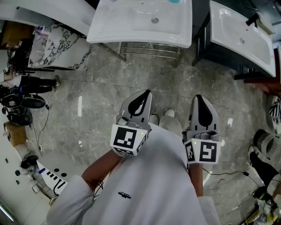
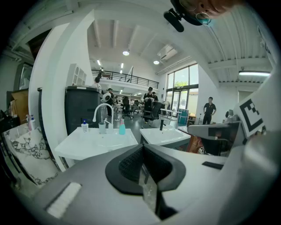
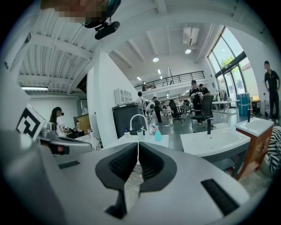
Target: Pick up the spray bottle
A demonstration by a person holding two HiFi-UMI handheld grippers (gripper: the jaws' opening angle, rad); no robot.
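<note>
left gripper (image 2: 141,148) fully closed, empty, right gripper (image 3: 138,146) fully closed, empty

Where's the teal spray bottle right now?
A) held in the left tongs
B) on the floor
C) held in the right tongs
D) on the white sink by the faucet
D: the teal spray bottle stands on the white sink next to the faucet, while the left tongs and the right tongs are both shut with nothing between them.

Spray bottle (image 1: 174,1) mostly cut off by top edge.
</note>
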